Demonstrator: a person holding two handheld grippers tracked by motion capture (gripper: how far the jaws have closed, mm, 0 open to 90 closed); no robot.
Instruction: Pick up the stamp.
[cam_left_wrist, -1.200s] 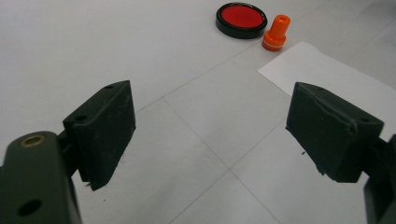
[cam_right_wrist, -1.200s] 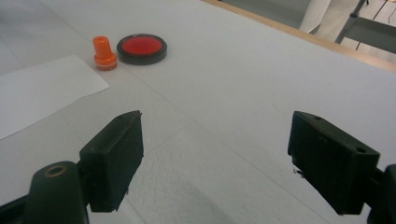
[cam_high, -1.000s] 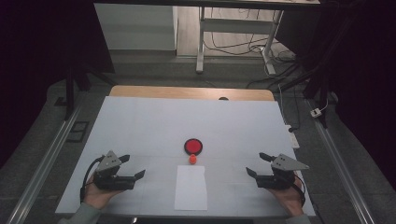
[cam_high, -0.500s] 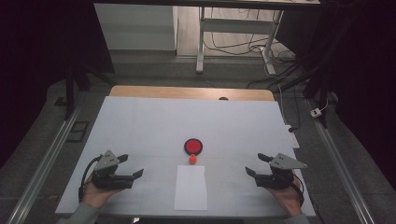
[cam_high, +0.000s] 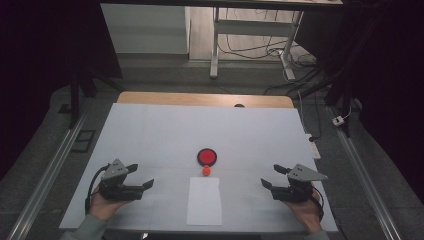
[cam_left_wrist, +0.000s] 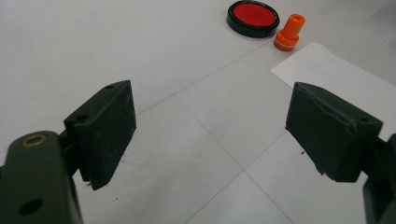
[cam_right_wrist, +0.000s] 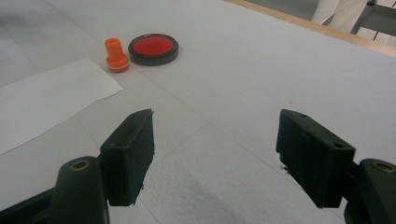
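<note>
Since a second ago little has changed: my left hand-held gripper (cam_high: 138, 176) has drifted slightly towards the near edge of the bench (cam_high: 150, 135), and my right hand-held gripper (cam_high: 274, 176) sits almost where it was. The orange stamp (cam_high: 206, 170), the red ink pad (cam_high: 207, 157) and the white sheet of paper (cam_high: 204, 200) lie just as they did.

Both of my hand-held grippers have their jaws spread wide with nothing between them, low over the white bench cover. In the left gripper view the stamp (cam_left_wrist: 289, 31) stands upright just beside the ink pad (cam_left_wrist: 252, 17), at the far corner of the paper (cam_left_wrist: 336, 77). In the right gripper view the stamp (cam_right_wrist: 116, 55) stands close beside the pad (cam_right_wrist: 153, 48), at the paper's (cam_right_wrist: 46, 102) far corner.

The stamp stands in the middle of the bench, between my two hands and well apart from each, just nearer to me than the pad. Bare bench cover lies between each hand-held gripper and the stamp; the paper lies between my two hands.

I count one stamp, one ink pad, one sheet of paper and two hand-held grippers. Beyond the far edge stand desk legs (cam_high: 215, 45) with loose cables (cam_high: 250, 47) on the floor.
</note>
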